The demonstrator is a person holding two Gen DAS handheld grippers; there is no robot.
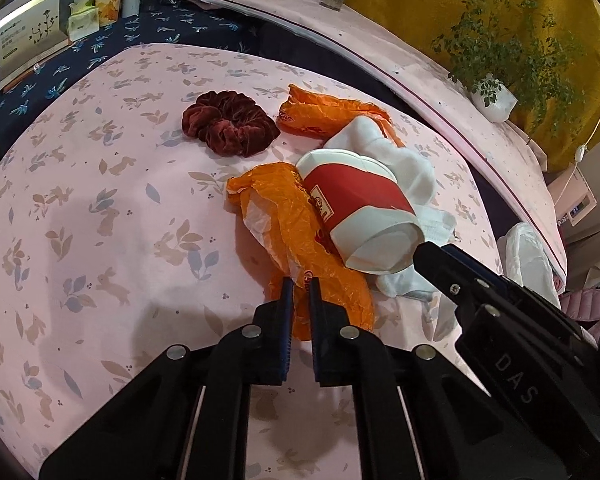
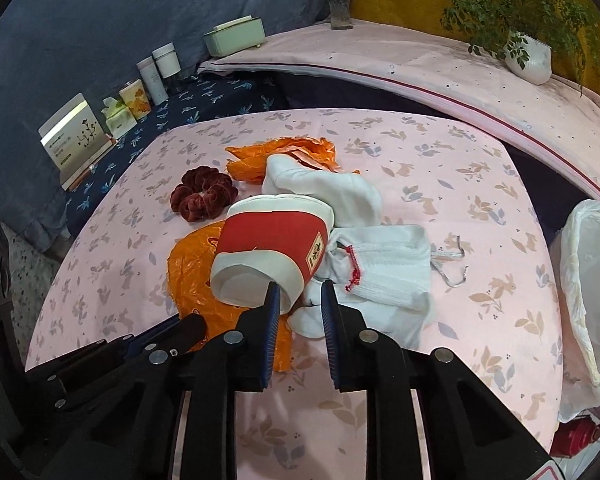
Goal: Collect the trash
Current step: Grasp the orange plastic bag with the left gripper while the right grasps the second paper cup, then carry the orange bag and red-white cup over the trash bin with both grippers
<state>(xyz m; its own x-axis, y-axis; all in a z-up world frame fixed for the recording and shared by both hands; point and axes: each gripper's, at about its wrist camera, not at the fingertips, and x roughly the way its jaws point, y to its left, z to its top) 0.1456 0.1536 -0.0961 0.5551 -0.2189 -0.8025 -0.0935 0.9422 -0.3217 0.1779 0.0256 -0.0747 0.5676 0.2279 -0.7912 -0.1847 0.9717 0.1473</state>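
A red and white paper cup [image 1: 364,208] lies on its side on the pink table, over an orange plastic bag [image 1: 300,240] and white socks [image 1: 396,160]. My left gripper [image 1: 301,286] is nearly closed around the near edge of the orange bag. My right gripper [image 2: 300,300] is open, its fingertips at the cup's [image 2: 272,248] base rim and a white sock [image 2: 384,268]. A second orange wrapper [image 1: 324,114] lies behind. The right gripper also shows in the left wrist view [image 1: 440,264], touching the cup's base.
A dark red velvet scrunchie [image 1: 230,122] lies left of the pile. A bin lined with a white bag [image 2: 592,280] stands off the table's right edge. Boxes and jars [image 2: 140,96] line the far left shelf. A potted plant [image 2: 528,56] stands at the back right.
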